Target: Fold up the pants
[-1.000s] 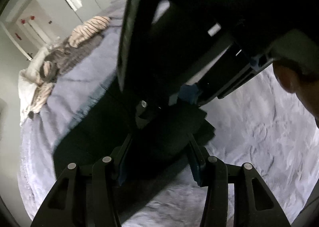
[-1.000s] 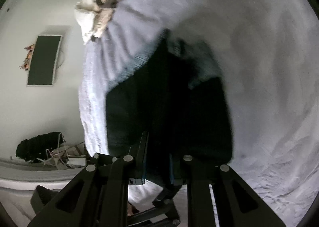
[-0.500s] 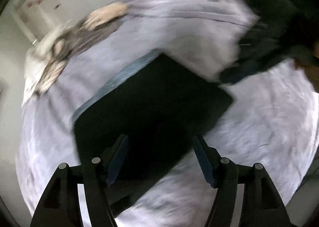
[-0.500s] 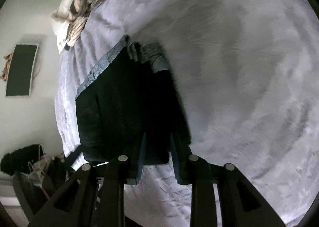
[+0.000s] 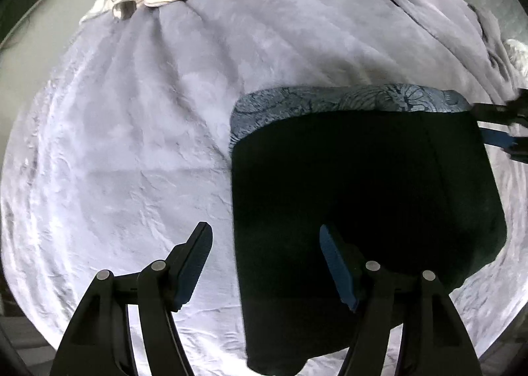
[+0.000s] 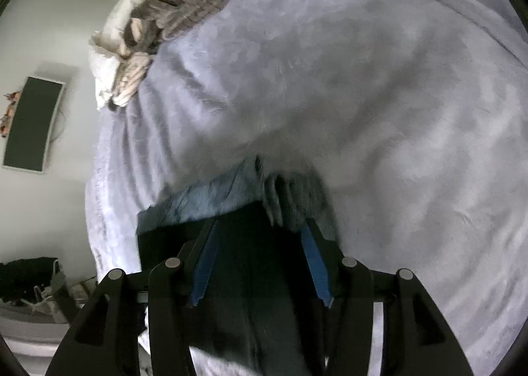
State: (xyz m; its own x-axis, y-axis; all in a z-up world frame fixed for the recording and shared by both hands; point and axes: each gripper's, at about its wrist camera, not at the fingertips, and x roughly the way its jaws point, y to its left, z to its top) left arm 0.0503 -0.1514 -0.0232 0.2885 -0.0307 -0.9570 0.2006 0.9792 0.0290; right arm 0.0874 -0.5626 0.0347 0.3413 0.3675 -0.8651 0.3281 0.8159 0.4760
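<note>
A lavender-covered bed [image 5: 138,132] is seen bearing folded black pants [image 5: 363,198]; only the right view shows a wall panel [image 6: 31,123]. The left tool [image 5: 264,264], spread open, straddles the pants' left edge. The right tool [image 6: 257,244], lately opening, holds nothing above the pants' top corner.

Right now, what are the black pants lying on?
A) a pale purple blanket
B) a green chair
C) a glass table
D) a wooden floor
A: the folded black pants lie flat on the pale purple blanket, which spreads around them on every visible side.
</note>
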